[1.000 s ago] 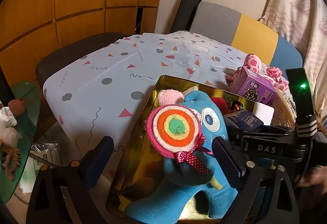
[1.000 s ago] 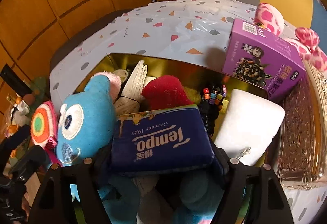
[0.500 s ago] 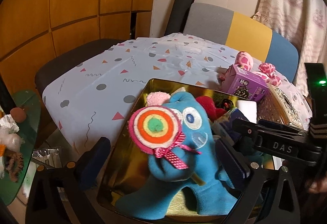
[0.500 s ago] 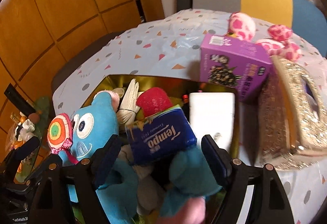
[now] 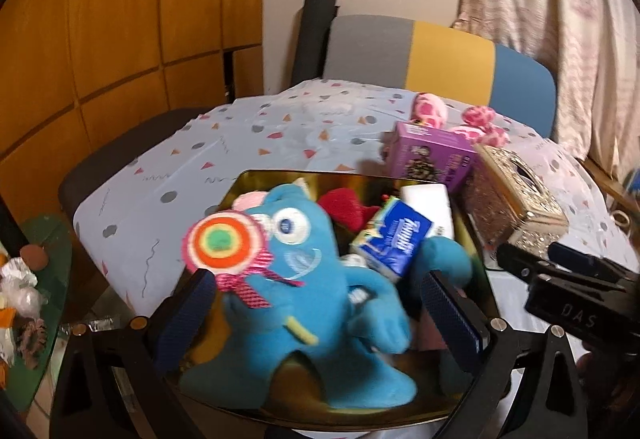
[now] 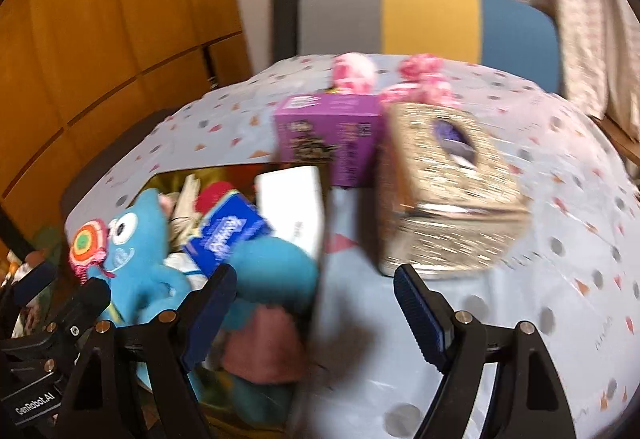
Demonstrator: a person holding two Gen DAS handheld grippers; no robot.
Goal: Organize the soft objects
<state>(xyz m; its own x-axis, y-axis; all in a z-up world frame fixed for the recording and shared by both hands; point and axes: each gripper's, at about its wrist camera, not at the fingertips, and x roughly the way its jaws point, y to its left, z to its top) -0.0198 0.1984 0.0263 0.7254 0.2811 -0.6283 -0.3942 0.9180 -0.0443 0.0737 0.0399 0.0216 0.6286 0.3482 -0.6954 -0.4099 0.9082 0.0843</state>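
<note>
A blue plush monster (image 5: pixel 320 303) with a felt lollipop (image 5: pixel 222 243) lies in the gold tin (image 5: pixel 280 175). A blue tissue pack (image 5: pixel 396 239) rests against it, near a red plush (image 5: pixel 344 207) and a white block (image 5: pixel 428 203). My left gripper (image 5: pixel 314 283) hovers open above the monster, pads clear of it. My right gripper (image 6: pixel 314 273) is open and holds nothing, over the tin's right edge and the tablecloth. The right wrist view, which is blurred, has the monster (image 6: pixel 136 259) and tissue pack (image 6: pixel 228 235) to its left.
A purple box (image 5: pixel 432 155) and a glittery gold tissue box (image 6: pixel 444 199) stand right of the tin. Pink spotted plush toys (image 5: pixel 430 109) lie behind them. A grey, yellow and blue chair (image 5: pixel 440 55) stands beyond the table. A glass side table (image 5: pixel 36 279) with clutter is at the left.
Both grippers drew back and up from the tin. The right one swung rightward, leaving the tissue pack in the tin. The left jaws spread slightly wider.
</note>
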